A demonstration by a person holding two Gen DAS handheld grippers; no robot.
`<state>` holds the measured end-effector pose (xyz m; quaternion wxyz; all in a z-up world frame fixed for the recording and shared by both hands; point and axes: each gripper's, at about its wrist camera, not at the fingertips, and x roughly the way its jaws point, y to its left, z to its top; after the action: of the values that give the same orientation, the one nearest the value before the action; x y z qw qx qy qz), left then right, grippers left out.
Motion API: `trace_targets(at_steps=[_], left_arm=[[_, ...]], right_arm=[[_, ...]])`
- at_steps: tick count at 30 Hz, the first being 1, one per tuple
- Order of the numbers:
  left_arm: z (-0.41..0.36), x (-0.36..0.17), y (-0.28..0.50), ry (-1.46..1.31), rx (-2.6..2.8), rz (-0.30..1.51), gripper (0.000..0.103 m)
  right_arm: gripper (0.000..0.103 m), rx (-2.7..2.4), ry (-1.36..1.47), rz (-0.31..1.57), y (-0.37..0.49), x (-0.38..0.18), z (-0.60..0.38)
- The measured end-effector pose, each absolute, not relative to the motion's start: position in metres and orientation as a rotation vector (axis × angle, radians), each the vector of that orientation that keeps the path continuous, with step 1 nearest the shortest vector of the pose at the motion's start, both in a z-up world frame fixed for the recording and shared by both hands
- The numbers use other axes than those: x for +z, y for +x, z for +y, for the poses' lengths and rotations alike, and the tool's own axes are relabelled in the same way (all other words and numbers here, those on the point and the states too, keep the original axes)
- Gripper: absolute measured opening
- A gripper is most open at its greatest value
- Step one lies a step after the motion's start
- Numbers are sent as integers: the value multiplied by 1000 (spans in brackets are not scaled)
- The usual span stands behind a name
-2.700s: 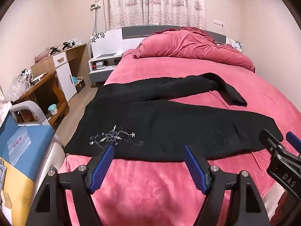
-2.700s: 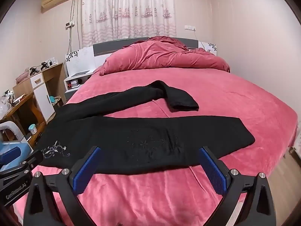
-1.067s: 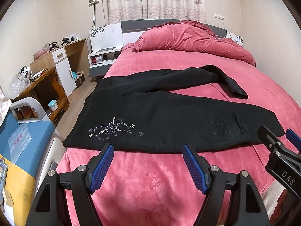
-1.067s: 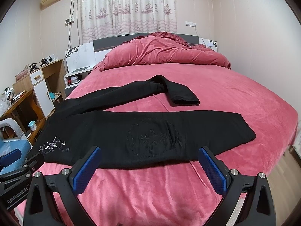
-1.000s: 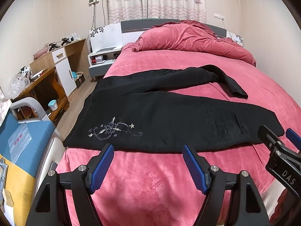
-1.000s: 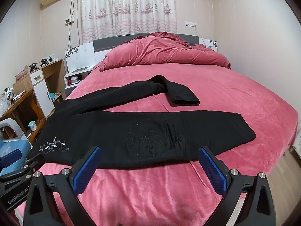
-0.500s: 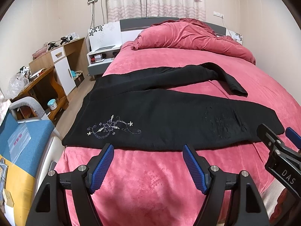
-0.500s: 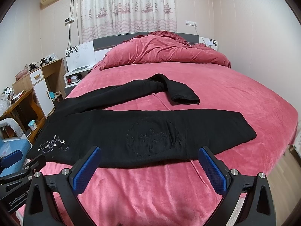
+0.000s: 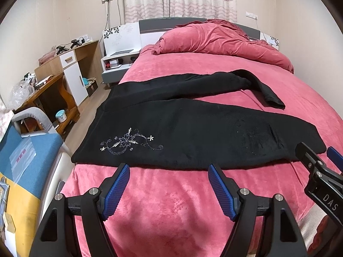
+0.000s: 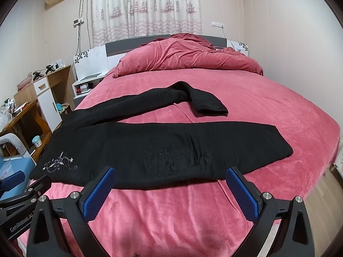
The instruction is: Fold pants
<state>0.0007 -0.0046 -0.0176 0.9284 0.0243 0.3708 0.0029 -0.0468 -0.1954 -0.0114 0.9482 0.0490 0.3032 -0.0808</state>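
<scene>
Black pants point(image 9: 193, 128) lie spread across a pink bed point(image 9: 171, 203), waist to the left with silver floral embroidery point(image 9: 128, 143). The near leg runs right; the far leg point(image 9: 235, 83) angles back and bends at its cuff. The pants also show in the right wrist view point(image 10: 171, 147). My left gripper point(image 9: 169, 171) is open and empty, just short of the pants' near edge. My right gripper point(image 10: 170, 175) is open and empty, fingertips over the near leg's front edge. Each gripper shows at the other view's edge.
A rumpled pink duvet point(image 9: 214, 40) lies at the headboard. A wooden desk point(image 9: 53, 81) and nightstand point(image 9: 115, 64) stand left of the bed. A blue-cushioned chair point(image 9: 25, 150) is at near left. The bed's right edge drops to the floor point(image 10: 325, 194).
Both grippers have edged slightly forward toward the pants' near edge. The pants lie unchanged and both grippers stay open.
</scene>
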Motion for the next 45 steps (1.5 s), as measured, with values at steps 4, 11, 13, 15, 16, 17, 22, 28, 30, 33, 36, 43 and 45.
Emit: trace_targets(at_steps=[4, 11, 13, 15, 16, 17, 22, 28, 30, 33, 36, 43, 45], left_arm=[[-5, -20, 2, 51, 8, 767, 77], [2, -27, 8, -2, -32, 816, 77], [8, -32, 11, -68, -69, 847, 77], [16, -39, 15, -133, -79, 882, 77], [22, -44, 18, -166, -78, 910, 77], [25, -48, 20, -186, -78, 931, 77], [51, -66, 35, -294, -74, 964, 77], [96, -92, 56, -528, -60, 968, 77], [107, -103, 64, -586, -52, 1007, 77], [125, -124, 75, -706, -28, 1057, 76], [137, -130, 82, -788, -20, 1013, 76], [149, -128, 101, -777, 67, 916, 76], [149, -135, 106, -769, 74, 922, 76]], right_arm=[[103, -163, 102, 621, -46, -13, -196], [103, -170, 102, 634, -44, -19, -200], [103, -173, 107, 641, -42, -23, -205], [103, -170, 123, 654, -37, -28, -213], [103, -168, 134, 660, -37, -31, -218], [103, -163, 149, 669, -34, -34, -225], [103, -120, 263, 731, -25, -55, -263], [103, -103, 445, 776, -18, -85, -327], [101, -111, 503, 784, -14, -92, -350], [92, -127, 631, 786, -9, -102, -387], [87, -147, 805, 779, -1, -118, -425], [76, -197, 1086, 712, 16, -151, -481], [75, -198, 1099, 684, 22, -151, -485]])
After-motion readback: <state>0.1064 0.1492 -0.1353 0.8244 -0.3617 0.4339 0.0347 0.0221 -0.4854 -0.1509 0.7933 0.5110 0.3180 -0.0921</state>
